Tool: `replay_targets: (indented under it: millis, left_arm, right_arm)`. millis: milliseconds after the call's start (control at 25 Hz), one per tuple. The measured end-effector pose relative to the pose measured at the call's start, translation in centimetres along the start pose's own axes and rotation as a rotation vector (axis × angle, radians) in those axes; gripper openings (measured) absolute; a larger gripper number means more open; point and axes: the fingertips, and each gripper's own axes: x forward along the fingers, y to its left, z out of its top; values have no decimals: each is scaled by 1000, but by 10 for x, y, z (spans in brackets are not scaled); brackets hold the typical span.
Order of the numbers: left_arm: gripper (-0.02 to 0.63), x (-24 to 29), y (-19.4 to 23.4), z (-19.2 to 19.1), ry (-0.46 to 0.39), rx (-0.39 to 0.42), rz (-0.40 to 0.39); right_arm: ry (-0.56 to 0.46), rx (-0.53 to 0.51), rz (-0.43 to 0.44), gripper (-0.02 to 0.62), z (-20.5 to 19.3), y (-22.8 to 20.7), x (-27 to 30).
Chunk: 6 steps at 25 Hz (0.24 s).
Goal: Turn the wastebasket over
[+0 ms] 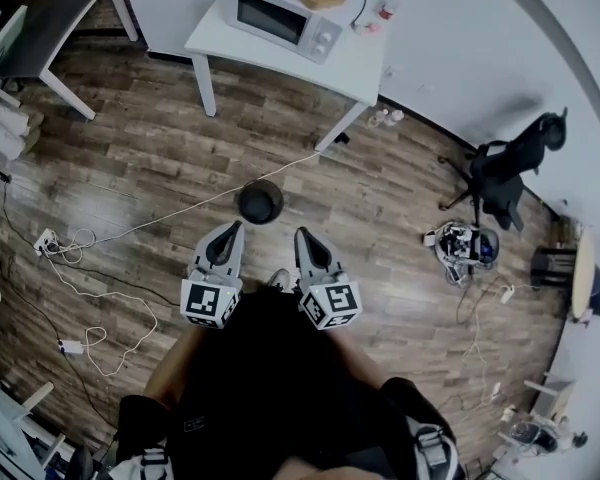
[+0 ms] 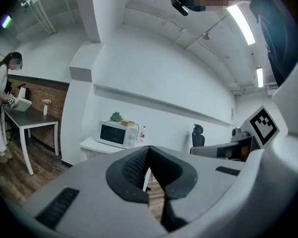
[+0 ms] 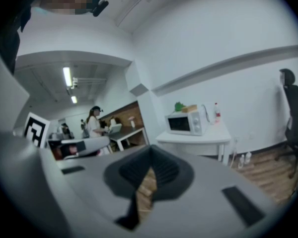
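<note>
**Both claws closed and empty, wastebasket on the floor ahead**

Head view: a small, round, dark wastebasket stands on the brown wood-plank floor, just ahead of the two grey claws and apart from them. The left gripper and right gripper are held side by side, pointing towards it. A thin white cable runs close by the basket. Whether its mouth faces up cannot be told.

Left gripper view: the black ribbed jaws of the left gripper meet at their tips and hold nothing. The basket is hidden below them. Beyond, a white microwave oven sits on a white table.

Right gripper view: the right gripper is likewise closed and empty, with only floor showing through the slit.

To do this well, the jaws probably need opening before reaching down. One would pinch the rim while the other steadies the side, turning slowly and clear of the cable.

The only print is the black-and-white square markers on each gripper's cube. No brand can be read.
</note>
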Motion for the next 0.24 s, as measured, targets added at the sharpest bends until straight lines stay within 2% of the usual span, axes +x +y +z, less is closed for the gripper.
replay_targets:
  millis: [240]
  left_arm:
    - [35,-2,-1,2,-8,-1,5]
  right_arm:
    - [8,-2,4,32,1,1,-1]
